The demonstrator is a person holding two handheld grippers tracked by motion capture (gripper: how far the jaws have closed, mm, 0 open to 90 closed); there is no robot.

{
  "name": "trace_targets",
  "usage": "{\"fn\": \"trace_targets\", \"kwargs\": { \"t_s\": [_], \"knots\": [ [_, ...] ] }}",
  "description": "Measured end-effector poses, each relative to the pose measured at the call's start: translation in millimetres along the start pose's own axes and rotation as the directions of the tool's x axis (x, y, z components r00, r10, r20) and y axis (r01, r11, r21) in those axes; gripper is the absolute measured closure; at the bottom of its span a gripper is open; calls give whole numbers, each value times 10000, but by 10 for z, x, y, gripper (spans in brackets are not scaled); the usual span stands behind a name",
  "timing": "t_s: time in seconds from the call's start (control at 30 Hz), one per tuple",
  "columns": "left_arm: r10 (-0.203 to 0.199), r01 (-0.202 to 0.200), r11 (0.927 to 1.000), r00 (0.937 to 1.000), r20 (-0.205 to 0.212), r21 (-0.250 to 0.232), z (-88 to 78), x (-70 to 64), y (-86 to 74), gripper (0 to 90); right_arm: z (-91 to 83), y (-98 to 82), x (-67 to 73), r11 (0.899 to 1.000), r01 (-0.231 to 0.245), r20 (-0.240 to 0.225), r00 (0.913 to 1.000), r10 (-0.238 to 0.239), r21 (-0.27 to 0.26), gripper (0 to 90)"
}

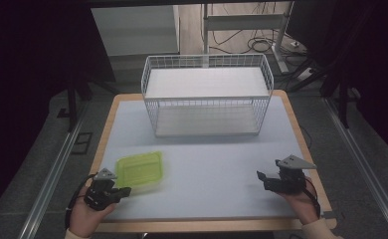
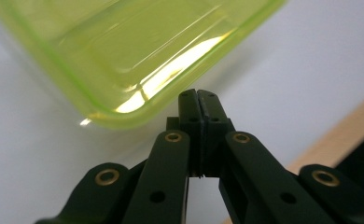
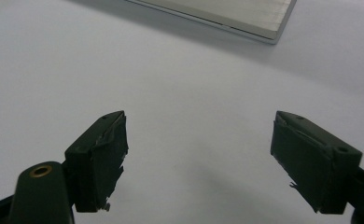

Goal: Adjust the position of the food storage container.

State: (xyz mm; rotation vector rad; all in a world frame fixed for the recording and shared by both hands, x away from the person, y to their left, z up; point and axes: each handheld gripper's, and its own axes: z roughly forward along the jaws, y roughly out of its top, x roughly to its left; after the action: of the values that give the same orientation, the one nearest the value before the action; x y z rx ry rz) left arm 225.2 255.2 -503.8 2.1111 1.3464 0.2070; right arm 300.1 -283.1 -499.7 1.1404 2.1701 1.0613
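Your left gripper (image 2: 199,95): jaws pressed together, nothing between, tips just beside green lid (image 1: 140,171) at mat's near-left. Basket (image 1: 207,97) far centre. Your right gripper (image 3: 199,161): jaws apart, idle over bare mat. Likely pre-grasp; next, part left jaws, take lid's edge.

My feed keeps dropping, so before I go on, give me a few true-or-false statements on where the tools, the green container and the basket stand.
1. The left tool has its jaws pressed shut. True.
2. The right tool is shut on the green container. False: its jaws are spread wide over bare table.
3. The green container lies inside the wire basket. False: it sits on the table, just beyond the left tool.
4. The wire basket stands at the table's far side. True.
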Motion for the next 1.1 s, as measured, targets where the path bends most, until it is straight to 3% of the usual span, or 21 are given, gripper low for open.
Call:
{"fn": "trace_targets", "kwargs": {
  "t_s": [0.2,0.3,0.43,0.5,0.53,0.57,0.6,0.63,0.67,0.73,0.77,0.8,0.83,0.97,1.1],
  "knots": [
    [-74,90,9991,9993,370,-420,-55,20,10,898,0,-2,1,10000,4,9,10000,-4,11,188],
    [-261,311,9954,9981,562,-906,-157,69,22,899,-1,-4,-2,10000,-1,18,10000,1,8,188],
    [-791,814,9857,9966,215,-1475,-310,239,8,899,1,-6,-5,10000,4,22,10000,-4,22,188],
    [-1483,1423,9738,9887,-211,-1773,-356,457,-28,899,2,-4,-5,10000,13,28,10000,-13,26,188],
    [-1483,1423,9738,9887,-211,-1773,-356,457,-28,899,2,-4,-5,10000,13,28,10000,-13,26,188],
    [-1926,1853,9654,9810,-230,-1833,-323,603,-60,900,5,0,-3,10000,4,44,10000,-4,26,188],
    [-2088,2025,9624,9778,-161,-1811,-285,664,-71,900,7,0,-2,10000,9,44,10000,-9,26,188],
    [-2088,2025,9624,9778,-161,-1811,-285,664,-71,900,7,0,-2,10000,9,44,10000,-9,26,188],
    [-2333,2280,9590,9723,-121,-1685,-186,759,-81,900,14,3,6,10000,4,40,10000,-4,38,188],
    [-2459,2411,9574,9692,-110,-1590,-122,807,-78,900,17,5,7,10000,25,42,10000,-25,41,188],
    [-2624,2605,9540,9649,69,-1486,-50,859,-71,900,20,8,15,9999,92,37,10000,-93,57,188],
    [-2624,2605,9540,9649,69,-1486,-50,859,-71,900,19,8,17,9999,96,28,10000,-96,61,188],
    [-2744,2766,9506,9610,353,-1413,12,892,-56,900,19,8,18,9999,99,19,9999,-99,50,188],
    [-2818,2860,9503,9582,503,-1232,101,905,-24,900,13,2,5,10000,15,47,10000,-16,43,188],
    [-2659,2702,9571,9625,535,-1047,166,866,16,900,6,0,1,10000,23,58,10000,-23,25,188]
  ]
}}
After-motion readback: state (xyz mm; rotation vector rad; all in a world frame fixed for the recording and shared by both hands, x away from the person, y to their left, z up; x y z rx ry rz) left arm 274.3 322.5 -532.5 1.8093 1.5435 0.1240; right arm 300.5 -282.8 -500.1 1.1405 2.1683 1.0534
